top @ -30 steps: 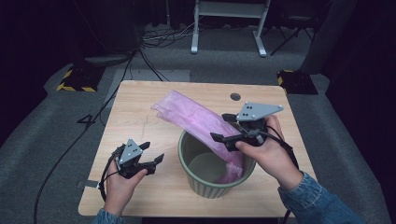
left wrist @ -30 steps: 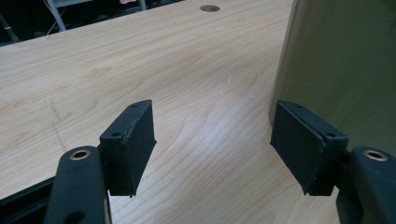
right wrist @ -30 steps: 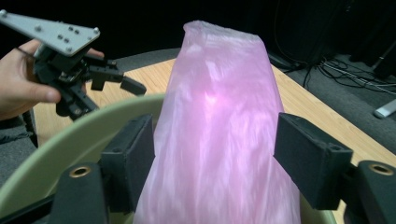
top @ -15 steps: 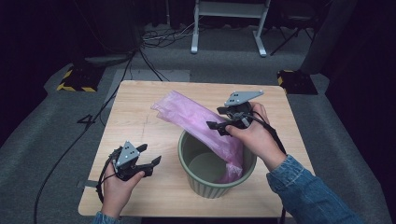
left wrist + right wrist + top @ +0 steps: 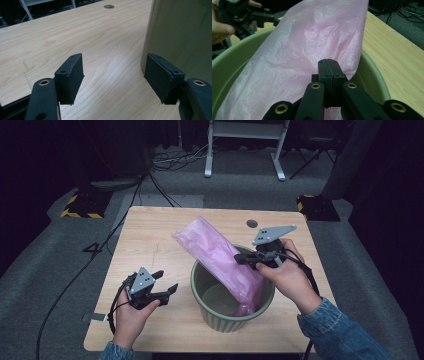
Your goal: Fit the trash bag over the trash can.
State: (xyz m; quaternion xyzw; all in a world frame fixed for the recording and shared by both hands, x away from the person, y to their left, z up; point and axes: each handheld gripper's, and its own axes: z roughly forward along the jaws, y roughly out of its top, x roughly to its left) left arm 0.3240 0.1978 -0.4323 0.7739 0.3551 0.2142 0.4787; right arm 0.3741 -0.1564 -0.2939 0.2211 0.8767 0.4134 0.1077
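Observation:
A long pink plastic bag (image 5: 220, 255) leans out of a green bin (image 5: 200, 285), its lower end down inside the bin and its upper end over the table behind. My right gripper (image 5: 240, 259) sits at the bin's far right rim. Its jaws have just been closing and now stand shut on the bag's right edge (image 5: 312, 45); in the right gripper view the pads (image 5: 328, 62) meet over the film. My left gripper (image 5: 167, 282) rests low on the table left of the bin, open with nothing between its pads (image 5: 115, 75). The bin wall (image 5: 180, 37) stands just beyond its right jaw.
The wooden table (image 5: 150, 235) has a small round grommet (image 5: 252, 223) near its far edge. Cables, a black-and-yellow floor block (image 5: 80, 206) and a white stand's legs (image 5: 245, 150) lie on the grey floor beyond. Bare wood runs left of and behind the bin.
My right gripper moved from the bin's right side up to the bag's edge and shut there. The left hand stayed put with its jaws open.

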